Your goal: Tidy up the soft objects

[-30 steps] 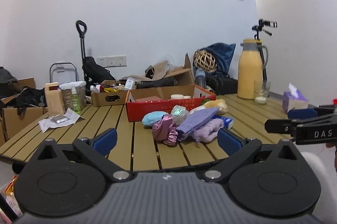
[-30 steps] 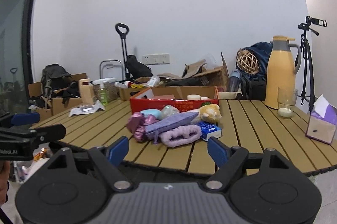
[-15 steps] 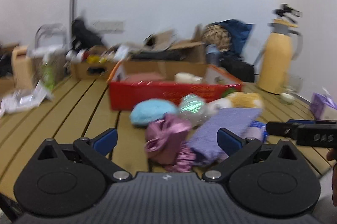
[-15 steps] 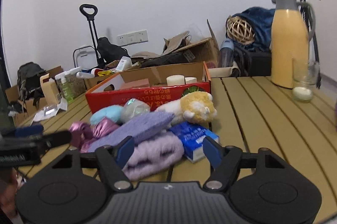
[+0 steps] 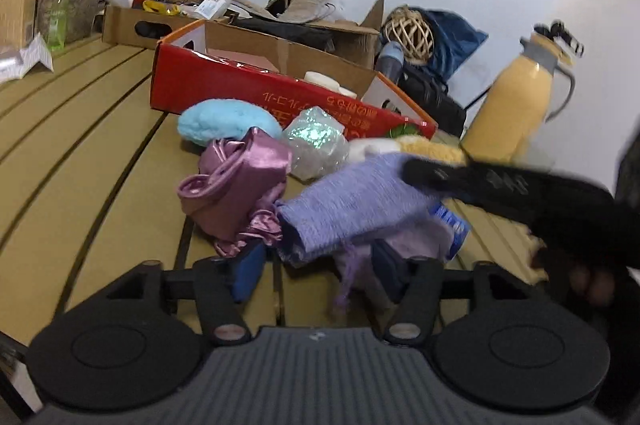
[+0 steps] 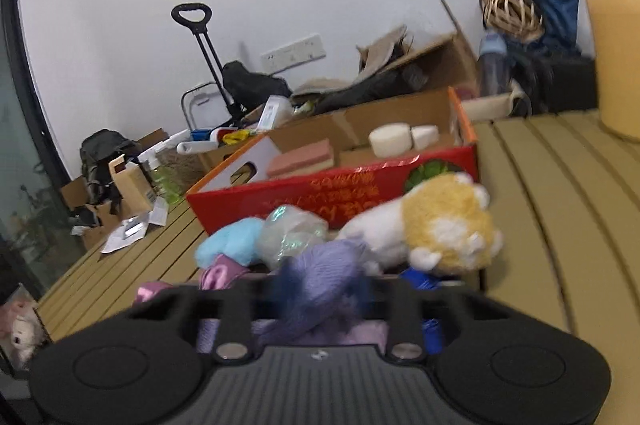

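— Lavender knitted cloth (image 5: 352,209) lies before the red cardboard box (image 5: 256,93); left gripper (image 5: 316,271) has been closing, half-wide around its near edge, not yet pinching.

— Right gripper (image 6: 320,299) has just clamped onto that cloth; lift both together, evenly.

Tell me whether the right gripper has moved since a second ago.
Yes. The right gripper has advanced toward the red box, which looms larger, and its jaws have just been closing on the purple cloth.
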`<state>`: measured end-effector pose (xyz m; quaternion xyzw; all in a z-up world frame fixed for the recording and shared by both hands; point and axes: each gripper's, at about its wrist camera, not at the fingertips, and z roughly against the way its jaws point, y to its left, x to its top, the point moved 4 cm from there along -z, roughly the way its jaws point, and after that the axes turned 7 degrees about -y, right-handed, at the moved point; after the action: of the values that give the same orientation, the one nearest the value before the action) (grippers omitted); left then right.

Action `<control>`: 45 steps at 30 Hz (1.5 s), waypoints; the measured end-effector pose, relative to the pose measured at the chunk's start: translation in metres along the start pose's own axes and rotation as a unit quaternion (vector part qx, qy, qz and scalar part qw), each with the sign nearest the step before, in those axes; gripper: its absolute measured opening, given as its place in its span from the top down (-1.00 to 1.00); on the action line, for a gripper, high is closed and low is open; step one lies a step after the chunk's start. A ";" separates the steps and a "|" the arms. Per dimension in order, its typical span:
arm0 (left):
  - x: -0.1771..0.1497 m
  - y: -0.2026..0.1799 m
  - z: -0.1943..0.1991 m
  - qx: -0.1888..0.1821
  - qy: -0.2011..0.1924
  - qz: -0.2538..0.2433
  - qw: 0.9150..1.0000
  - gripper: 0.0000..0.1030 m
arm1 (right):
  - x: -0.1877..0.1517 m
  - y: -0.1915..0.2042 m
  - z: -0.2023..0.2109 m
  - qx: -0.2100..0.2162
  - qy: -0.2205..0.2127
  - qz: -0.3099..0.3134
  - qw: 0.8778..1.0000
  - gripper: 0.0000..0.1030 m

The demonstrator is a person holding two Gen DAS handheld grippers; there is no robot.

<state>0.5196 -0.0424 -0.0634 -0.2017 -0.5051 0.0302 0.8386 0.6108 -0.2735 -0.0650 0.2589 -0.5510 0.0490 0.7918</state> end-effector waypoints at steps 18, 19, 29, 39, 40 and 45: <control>0.023 0.019 -0.016 -0.074 -0.030 0.220 0.972 0.91 | -0.026 -0.018 0.054 -0.017 -0.032 -0.023 0.999 0.84; 0.023 0.018 -0.011 -0.074 -0.031 0.210 0.974 0.91 | -0.025 -0.017 0.057 -0.016 -0.042 -0.023 0.999 0.79; 0.016 0.019 -0.012 -0.086 -0.018 0.174 0.981 0.91 | -0.008 -0.027 0.036 -0.009 -0.044 -0.066 0.997 -0.14; 0.025 0.000 0.002 -0.118 -0.033 0.144 0.982 0.92 | -0.019 -0.012 0.037 0.005 -0.011 -0.042 0.999 0.93; 0.029 -0.006 0.006 -0.125 -0.038 0.133 0.982 0.92 | -0.016 -0.009 0.040 0.005 -0.018 -0.038 0.999 0.94; 0.073 -0.021 0.005 -0.150 -0.052 0.114 0.981 0.92 | 0.027 -0.006 0.054 0.017 -0.061 -0.051 0.997 0.94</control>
<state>0.5475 -0.0414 0.0080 -0.3796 -0.5204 0.0603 0.7625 0.5777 -0.3095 -0.0290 0.3027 -0.5830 0.0021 0.7539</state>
